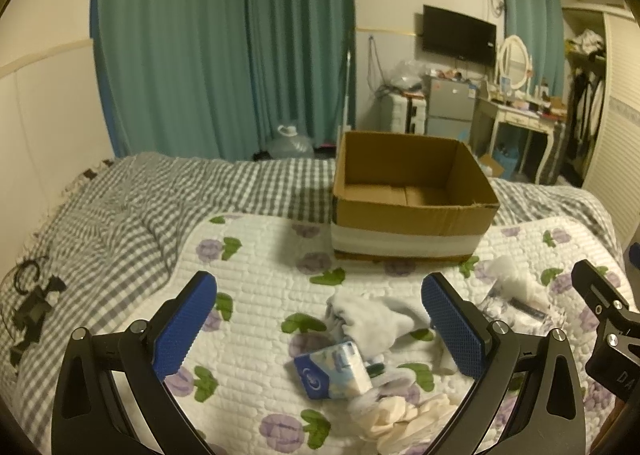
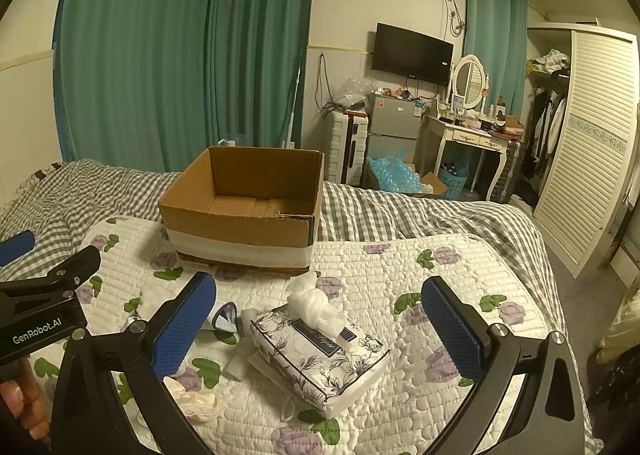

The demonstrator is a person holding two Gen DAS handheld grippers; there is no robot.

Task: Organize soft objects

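cardboard box (image 2: 244, 203) empty at quilt's far edge; tissue pack (image 2: 320, 355) between right gripper (image 2: 318, 329) jaws, long axis diagonal; both grippers wide open, left gripper (image 1: 318, 329) over small tissue packet (image 1: 332, 375).

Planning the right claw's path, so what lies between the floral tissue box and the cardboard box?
Only bare quilt, as the right wrist view shows; the tissue box and the cardboard box have nothing between them.
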